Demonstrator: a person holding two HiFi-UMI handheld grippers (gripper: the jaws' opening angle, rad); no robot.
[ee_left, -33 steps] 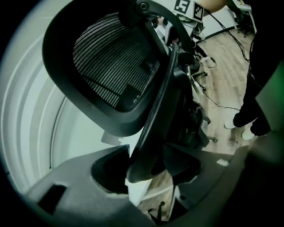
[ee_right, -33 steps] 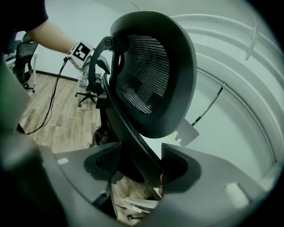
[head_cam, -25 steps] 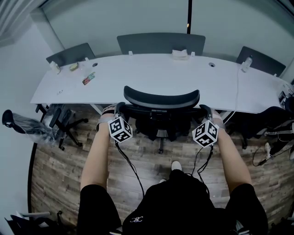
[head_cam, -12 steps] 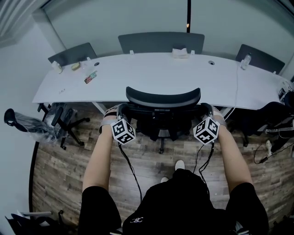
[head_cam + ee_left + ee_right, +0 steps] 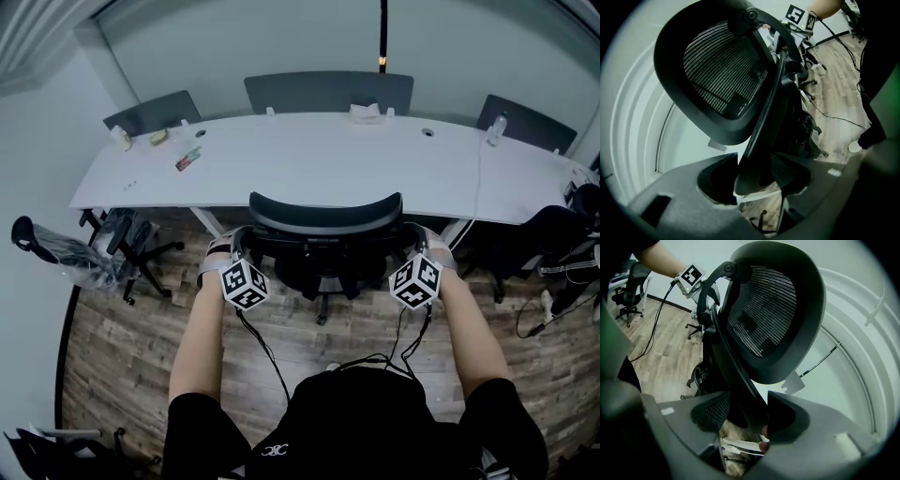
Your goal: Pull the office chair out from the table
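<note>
A black mesh office chair (image 5: 326, 214) stands at the near edge of the long white table (image 5: 328, 155), its back towards me. My left gripper (image 5: 242, 240) is shut on the left side bar of the chair's back frame. My right gripper (image 5: 413, 238) is shut on the right side bar. In the left gripper view the dark frame bar (image 5: 761, 117) runs down between the jaws of the left gripper (image 5: 754, 183), with the mesh back (image 5: 722, 79) above. In the right gripper view the chair's bar (image 5: 736, 371) passes between the jaws of the right gripper (image 5: 746, 420).
Three grey chairs (image 5: 328, 91) stand behind the table. Another black chair (image 5: 131, 248) sits under its left end, and dark gear (image 5: 562, 244) lies at the right. A tissue pack (image 5: 367, 111), a bottle (image 5: 494, 129) and small items (image 5: 187, 157) lie on the tabletop. Wooden floor (image 5: 122, 356) lies around me.
The chair has come a little way back from the table towards me, with both grippers still on its back frame. The foot seen on the floor earlier is now hidden.
</note>
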